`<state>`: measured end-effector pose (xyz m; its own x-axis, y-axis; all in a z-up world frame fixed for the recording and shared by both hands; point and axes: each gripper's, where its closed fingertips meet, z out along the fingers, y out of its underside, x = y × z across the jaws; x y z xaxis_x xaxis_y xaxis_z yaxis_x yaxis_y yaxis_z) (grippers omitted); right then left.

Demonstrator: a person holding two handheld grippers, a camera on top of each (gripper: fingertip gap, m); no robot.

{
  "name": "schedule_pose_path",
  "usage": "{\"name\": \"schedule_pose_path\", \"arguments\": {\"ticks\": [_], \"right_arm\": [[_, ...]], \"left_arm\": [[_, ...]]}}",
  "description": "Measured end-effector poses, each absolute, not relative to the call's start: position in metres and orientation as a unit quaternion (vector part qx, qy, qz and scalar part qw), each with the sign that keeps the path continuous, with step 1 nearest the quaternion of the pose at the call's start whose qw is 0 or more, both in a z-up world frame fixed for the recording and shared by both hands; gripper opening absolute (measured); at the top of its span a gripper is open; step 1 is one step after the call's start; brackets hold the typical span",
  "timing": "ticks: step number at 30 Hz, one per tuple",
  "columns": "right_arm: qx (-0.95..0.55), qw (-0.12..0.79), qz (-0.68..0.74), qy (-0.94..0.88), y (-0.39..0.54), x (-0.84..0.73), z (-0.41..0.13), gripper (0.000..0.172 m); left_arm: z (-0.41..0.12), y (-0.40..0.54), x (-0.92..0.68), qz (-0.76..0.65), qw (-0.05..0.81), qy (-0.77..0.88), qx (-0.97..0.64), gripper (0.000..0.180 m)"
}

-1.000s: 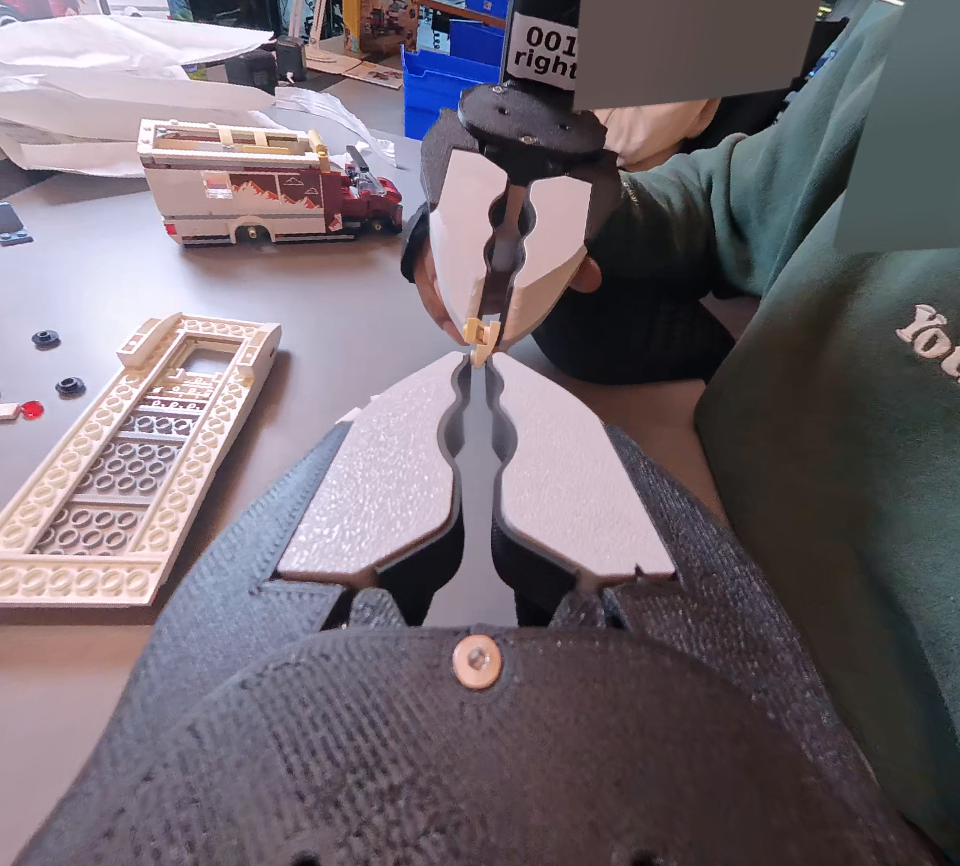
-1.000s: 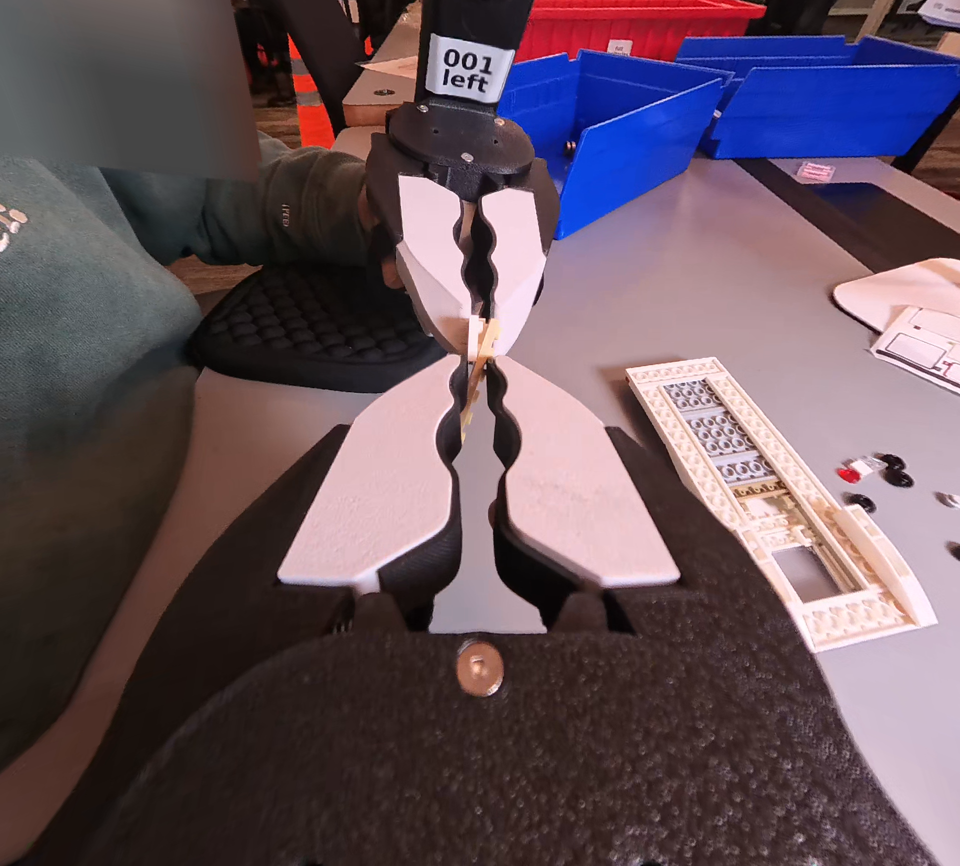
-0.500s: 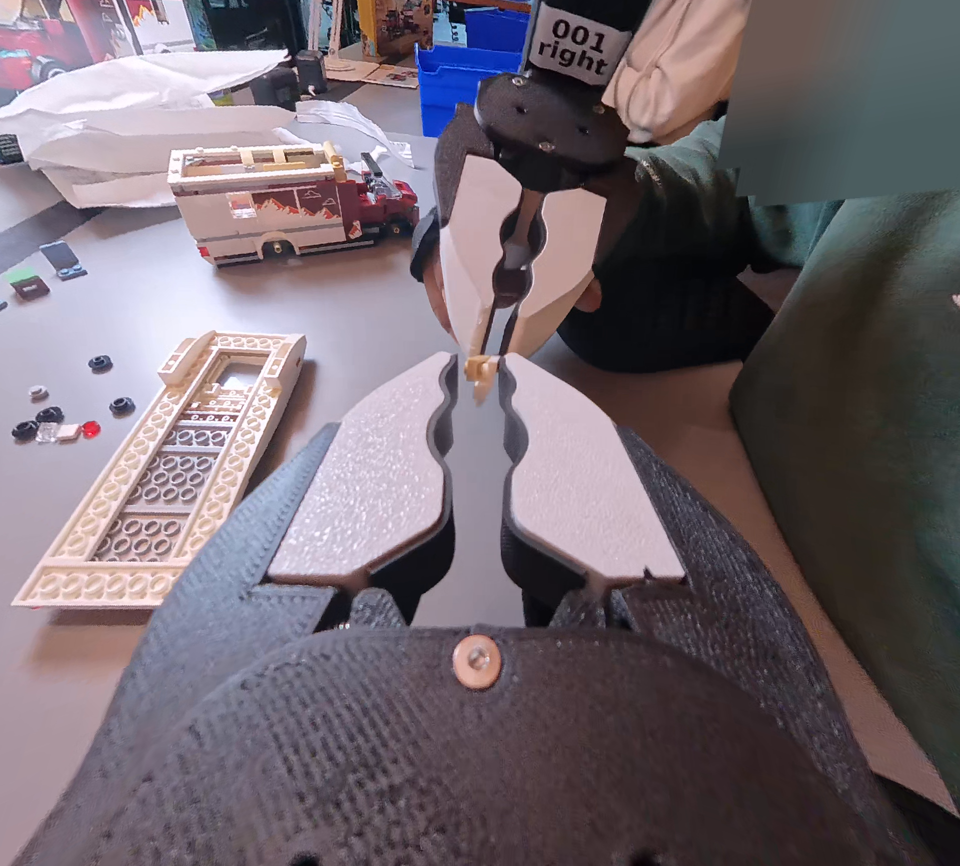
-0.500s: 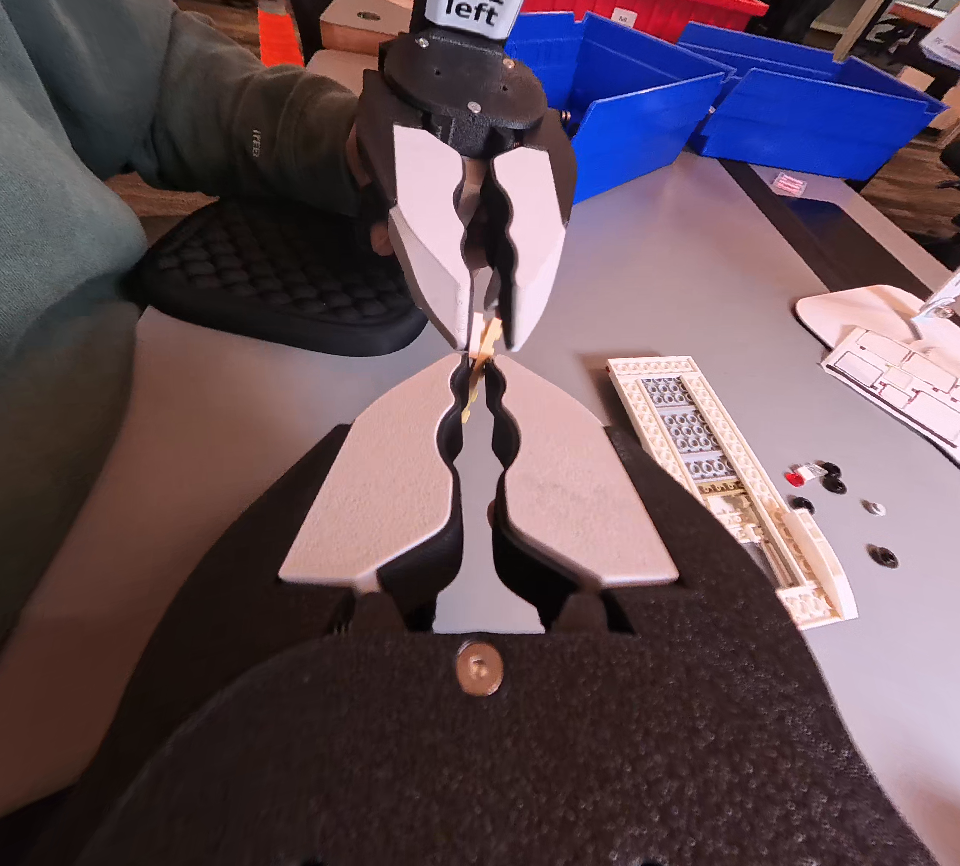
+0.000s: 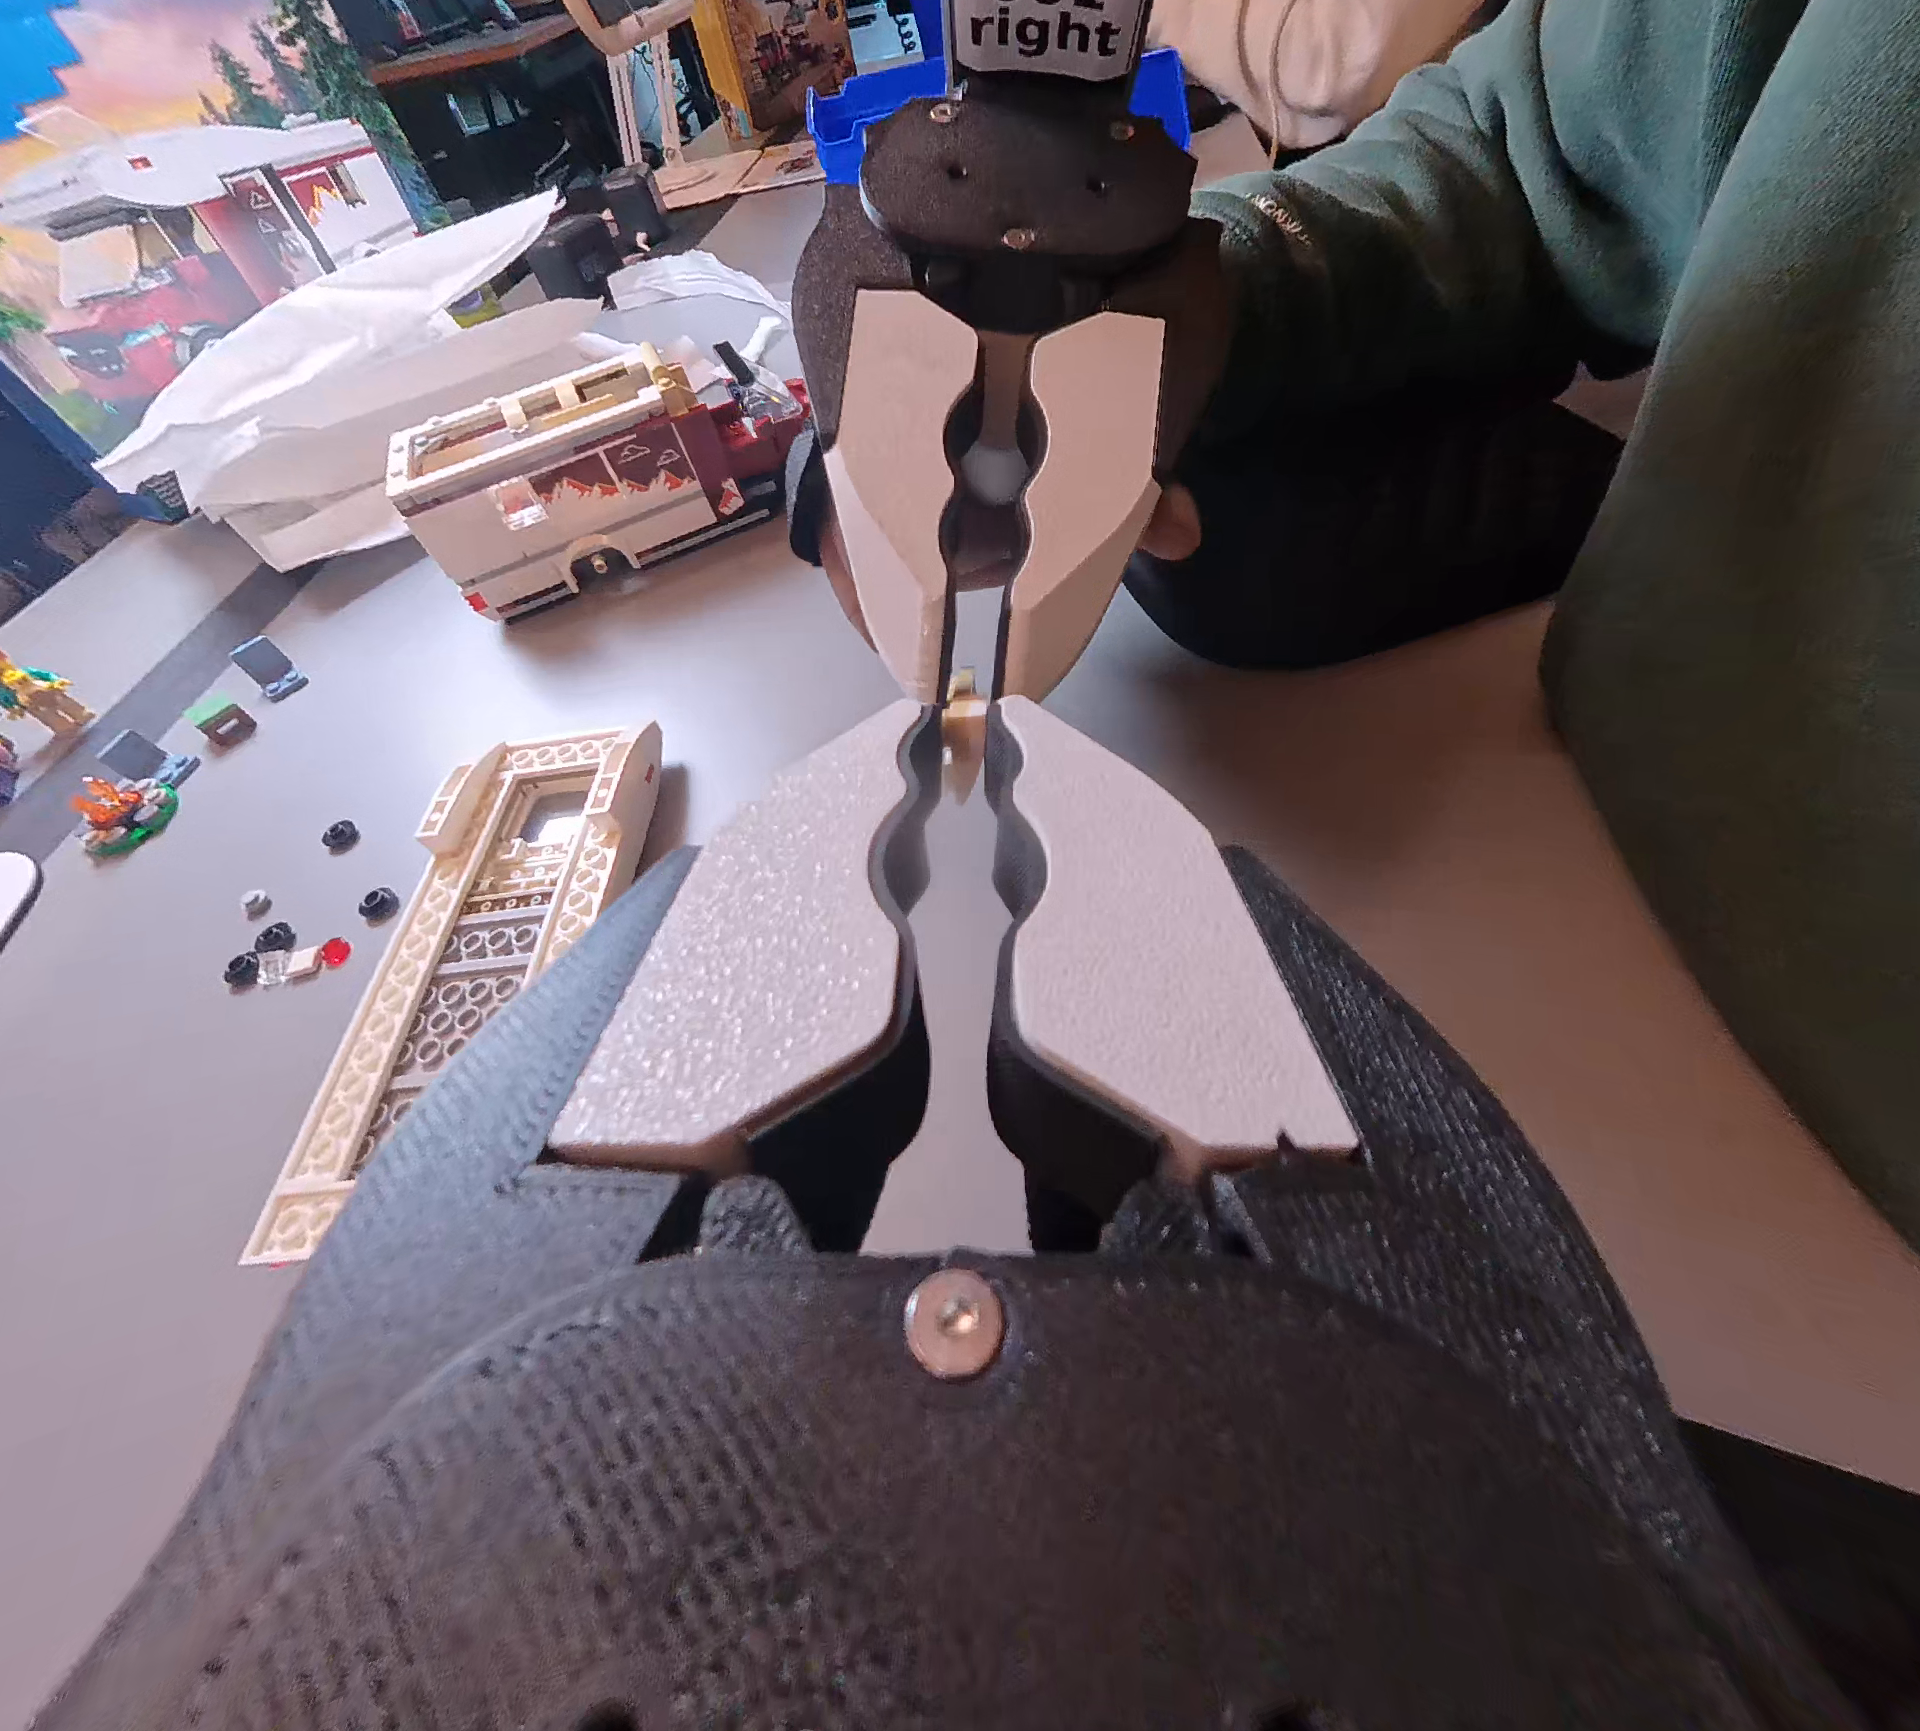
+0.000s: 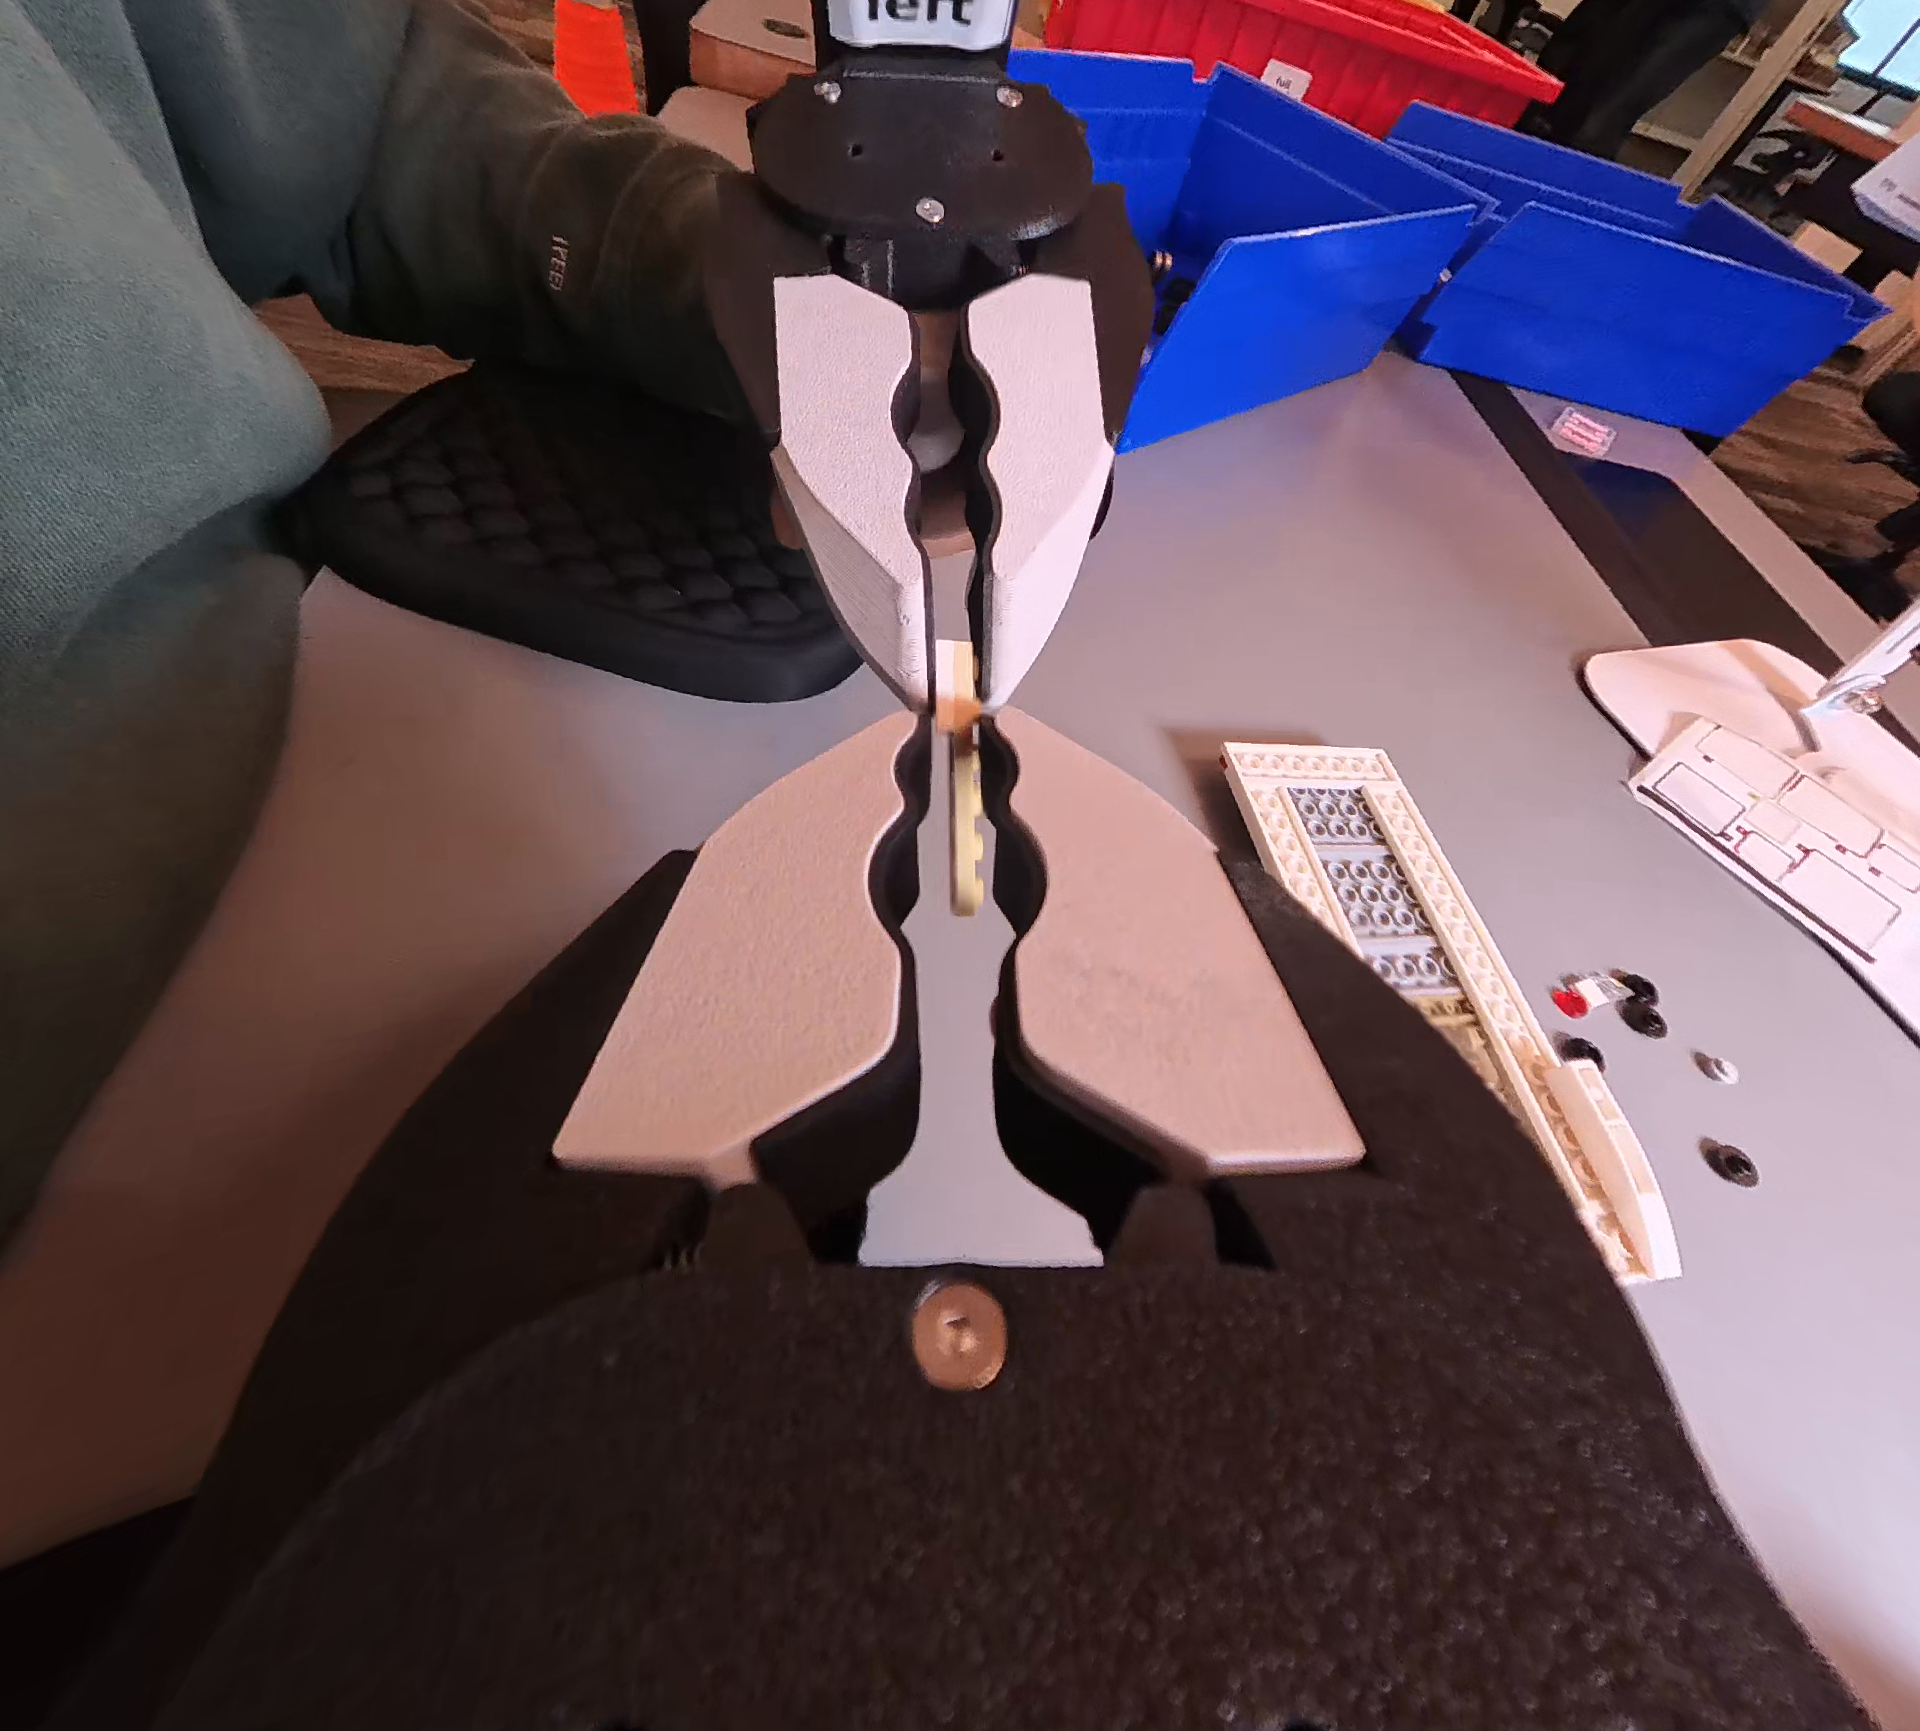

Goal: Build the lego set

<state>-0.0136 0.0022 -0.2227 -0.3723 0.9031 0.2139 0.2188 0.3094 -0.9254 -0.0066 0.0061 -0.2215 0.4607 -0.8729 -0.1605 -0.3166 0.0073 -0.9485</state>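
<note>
My two grippers meet tip to tip above the grey table. My left gripper (image 5: 961,725) is shut on a small tan brick piece (image 5: 961,738), which spans from pad to pad at its tips. The piece also shows in the right wrist view (image 6: 956,713). It sits on a thin cream studded plate (image 6: 966,840). The plate runs edge-on back between the fingers of my right gripper (image 6: 954,741). Those fingers stand a little apart, with a dark gap between the left pad and the plate, so my right gripper is open around it.
A long cream and grey brick panel (image 5: 488,933) lies flat on the table, with small black and red round pieces (image 5: 281,943) beside it. A brick camper van (image 5: 582,476) stands farther back. Blue bins (image 6: 1351,247), a printed sheet (image 6: 1818,850) and a black mesh cushion (image 6: 582,538) surround the spot. The brick camper van (image 5: 582,476) is about equally far from each gripper, around 25 centimeters.
My left jaws widened, then closed on the tan piece. My right jaws eased apart from the plate they were pinching. The plate now lies straight along the right fingers.
</note>
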Motion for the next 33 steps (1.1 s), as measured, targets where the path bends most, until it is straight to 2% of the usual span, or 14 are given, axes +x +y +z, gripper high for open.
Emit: {"name": "schedule_pose_path", "arguments": {"ticks": [11,16,17,19,25,33], "right_arm": [[-0.382,0.384,0.449,-0.710,-0.004,-0.010,-0.222,0.006],[-0.431,0.366,0.417,-0.712,0.017,-0.009,-0.235,0.007],[-0.442,0.362,0.407,-0.713,0.024,-0.007,-0.240,0.011],[-0.474,0.333,0.391,-0.715,0.036,-0.002,-0.253,0.017],[-0.601,0.242,0.283,-0.707,0.078,0.002,-0.301,0.019],[-0.655,0.118,0.266,-0.698,0.077,-0.013,-0.314,0.021]], "left_arm": [[-0.220,-0.001,-0.002,-0.242,0.558,0.478,-0.634,0.009],[-0.227,0.010,-0.010,-0.303,0.529,0.421,-0.671,0.009],[-0.225,0.013,-0.016,-0.318,0.532,0.404,-0.673,0.008],[-0.228,0.020,-0.028,-0.330,0.524,0.370,-0.692,0.008],[-0.261,0.037,-0.049,-0.292,0.474,0.332,-0.761,0.009],[-0.282,0.044,-0.058,-0.250,0.444,0.319,-0.799,0.009]]}}
